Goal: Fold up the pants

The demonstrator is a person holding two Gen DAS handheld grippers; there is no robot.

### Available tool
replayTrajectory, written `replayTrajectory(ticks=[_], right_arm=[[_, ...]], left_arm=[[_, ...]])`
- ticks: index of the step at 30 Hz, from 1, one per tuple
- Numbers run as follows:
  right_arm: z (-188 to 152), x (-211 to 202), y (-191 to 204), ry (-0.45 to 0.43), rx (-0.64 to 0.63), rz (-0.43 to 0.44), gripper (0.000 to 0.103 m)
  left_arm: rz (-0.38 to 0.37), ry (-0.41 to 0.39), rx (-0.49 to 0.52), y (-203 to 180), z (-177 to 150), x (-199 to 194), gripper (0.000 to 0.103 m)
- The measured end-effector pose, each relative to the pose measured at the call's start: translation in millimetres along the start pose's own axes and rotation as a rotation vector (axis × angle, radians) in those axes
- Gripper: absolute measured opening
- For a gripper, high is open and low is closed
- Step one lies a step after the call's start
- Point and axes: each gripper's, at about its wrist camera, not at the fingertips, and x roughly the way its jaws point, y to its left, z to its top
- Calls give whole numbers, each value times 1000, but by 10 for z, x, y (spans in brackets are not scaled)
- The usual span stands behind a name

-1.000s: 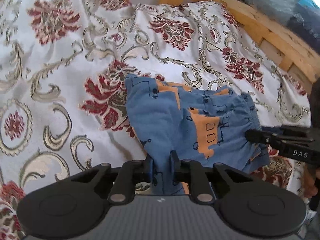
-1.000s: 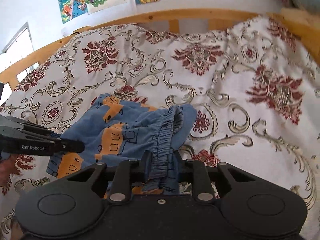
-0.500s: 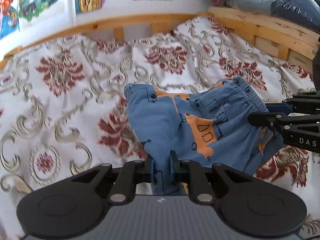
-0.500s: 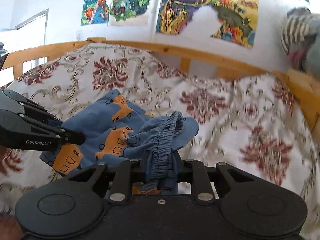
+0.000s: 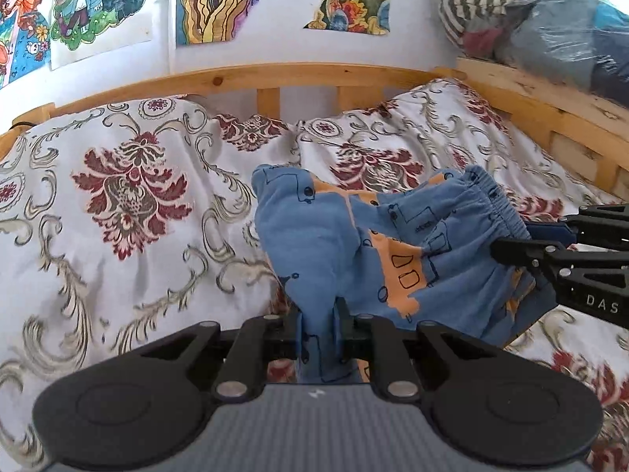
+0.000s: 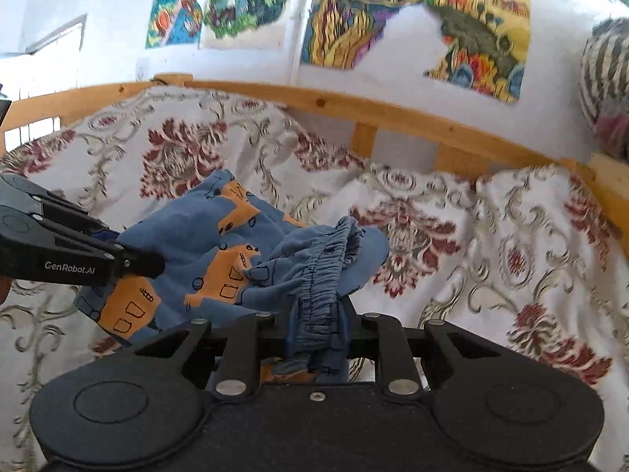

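Small blue pants (image 5: 338,244) with orange vehicle prints hang between both grippers above the patterned bedspread (image 5: 118,204). My left gripper (image 5: 318,314) is shut on a blue fold at the leg end. My right gripper (image 6: 318,306) is shut on the gathered elastic waistband (image 6: 326,271). In the left wrist view the right gripper (image 5: 558,259) reaches in from the right at the waistband. In the right wrist view the left gripper (image 6: 78,251) reaches in from the left over the pants (image 6: 220,251).
A wooden bed rail (image 5: 275,78) runs behind the bedspread, with colourful posters (image 5: 236,0) on the wall above. Bagged bedding (image 5: 542,23) is stacked on the ledge at the right. The bedspread (image 6: 511,244) extends to the right.
Both grippers have lifted and tilted up with the pants; the views now show the wall and posters. The pants hang higher off the bedspread.
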Motion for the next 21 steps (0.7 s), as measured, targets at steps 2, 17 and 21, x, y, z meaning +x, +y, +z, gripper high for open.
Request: replayTrajectory(ticks=[2, 17, 21], right_arm=[[-79, 203, -20, 70, 14, 19, 22], [-299, 426, -157, 169, 123, 27, 33], [-309, 354, -173, 153, 136, 19, 39]], left_arm=[[-2, 6, 1, 30, 16, 113, 15], [-148, 169, -270, 653, -339, 755, 28], [-147, 176, -262, 654, -339, 727, 33]])
